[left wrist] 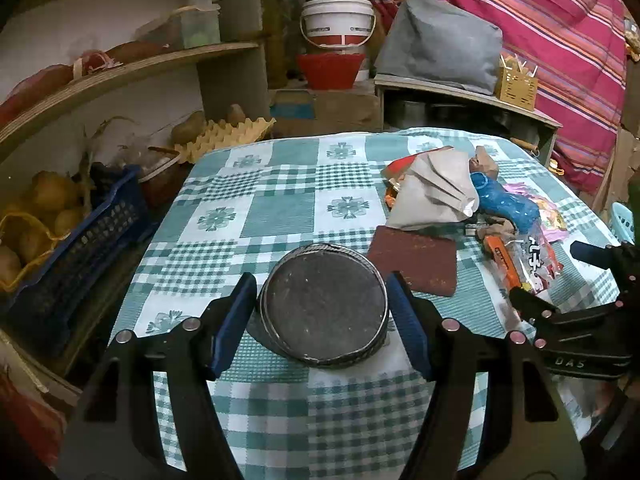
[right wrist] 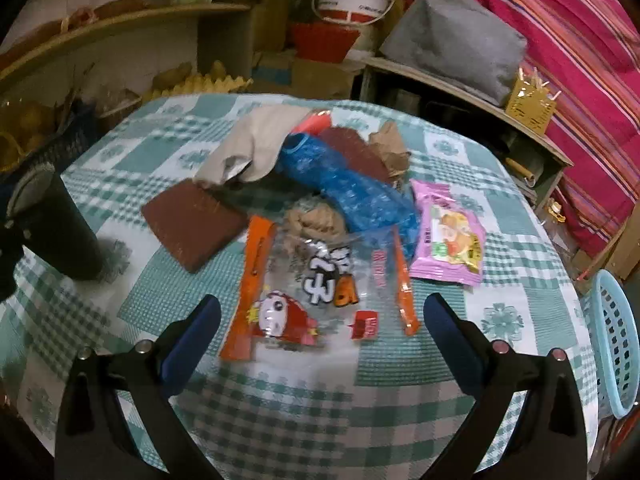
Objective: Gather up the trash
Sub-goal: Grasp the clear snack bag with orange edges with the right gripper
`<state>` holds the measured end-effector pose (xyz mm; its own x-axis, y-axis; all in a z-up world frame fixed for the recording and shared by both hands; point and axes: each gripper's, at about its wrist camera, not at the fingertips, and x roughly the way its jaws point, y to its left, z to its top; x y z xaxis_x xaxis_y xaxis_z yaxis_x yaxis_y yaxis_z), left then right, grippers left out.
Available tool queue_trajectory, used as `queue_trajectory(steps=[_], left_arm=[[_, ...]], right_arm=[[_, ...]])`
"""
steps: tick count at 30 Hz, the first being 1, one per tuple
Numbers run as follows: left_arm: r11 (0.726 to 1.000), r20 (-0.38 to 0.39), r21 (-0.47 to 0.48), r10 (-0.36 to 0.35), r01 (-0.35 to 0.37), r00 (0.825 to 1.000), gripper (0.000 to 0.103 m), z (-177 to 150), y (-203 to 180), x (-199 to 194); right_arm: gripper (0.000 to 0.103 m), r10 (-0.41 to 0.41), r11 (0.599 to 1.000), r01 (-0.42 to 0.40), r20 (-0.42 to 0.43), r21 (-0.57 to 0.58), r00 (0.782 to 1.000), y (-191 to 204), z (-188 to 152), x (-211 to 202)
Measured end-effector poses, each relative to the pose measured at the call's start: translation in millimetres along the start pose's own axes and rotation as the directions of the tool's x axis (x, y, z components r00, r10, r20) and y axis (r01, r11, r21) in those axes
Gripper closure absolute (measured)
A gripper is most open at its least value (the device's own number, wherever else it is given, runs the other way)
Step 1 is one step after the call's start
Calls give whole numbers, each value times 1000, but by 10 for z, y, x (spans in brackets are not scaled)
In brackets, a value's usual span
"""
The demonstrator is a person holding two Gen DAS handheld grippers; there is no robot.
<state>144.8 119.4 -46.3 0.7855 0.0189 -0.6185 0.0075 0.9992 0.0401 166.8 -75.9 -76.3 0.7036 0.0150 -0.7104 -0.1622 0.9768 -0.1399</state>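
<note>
- Left wrist view: our left gripper has its 2 blue-padded fingers spread on either side of a round dark metal tin with a dusty flat top. We see narrow gaps at both pads, so it brackets the tin rather than clamps it.
- The tin stands on the green-and-white checked tablecloth, near the table's front edge.
- Just right of the tin lies a flat reddish-brown square pad; behind it sits the trash pile — a crumpled beige paper bag, a twisted blue plastic wrapper and an orange-edged clear snack bag.
- Our right gripper shows at the right edge, over the snack bag; from here we cannot tell its opening.
- Right wrist view: the right gripper is spread wide, its fingers above the cloth on both sides of the orange-edged clear snack bag — touching nothing.
- Beyond lie the blue wrapper, a pink printed snack packet, the brown pad and the beige bag.
- A light blue perforated plastic basket stands off the table's right side.
</note>
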Motion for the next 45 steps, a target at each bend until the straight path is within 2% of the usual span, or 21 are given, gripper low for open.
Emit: queue_trajectory(steps=[3, 6, 11, 15, 21, 25, 33, 45], left_arm=[[1000, 3, -9, 0, 0, 1000, 37, 0, 30, -8], [1000, 0, -19, -6, 6, 1000, 37, 0, 45, -5], [1000, 1, -20, -6, 6, 1000, 38, 0, 48, -5], [1000, 4, -24, -7, 7, 1000, 37, 8, 49, -6], [1000, 4, -19, -4, 5, 1000, 37, 5, 48, -12], [1000, 7, -19, -5, 5, 1000, 38, 12, 45, -34], [1000, 28, -7, -11, 12, 1000, 38, 25, -53, -133], [999, 66, 20, -32, 31, 997, 38, 96, -354, -278]], right_arm=[[4, -45, 998, 45, -3, -33, 999, 60, 4, 32], [8, -48, 999, 47, -19, -27, 999, 47, 20, 88], [30, -12, 1000, 12, -49, -2, 999, -5, 19, 170], [53, 28, 1000, -27, -56, 12, 998, -26, 1, 174], [77, 73, 997, -73, -60, 11, 995, -50, -12, 158], [87, 71, 997, -71, -39, -1, 997, -89, -9, 76], [95, 68, 998, -68, 10, -2, 998, -302, -38, -175], [95, 60, 997, -64, 95, 40, 994, -769, -116, -594]])
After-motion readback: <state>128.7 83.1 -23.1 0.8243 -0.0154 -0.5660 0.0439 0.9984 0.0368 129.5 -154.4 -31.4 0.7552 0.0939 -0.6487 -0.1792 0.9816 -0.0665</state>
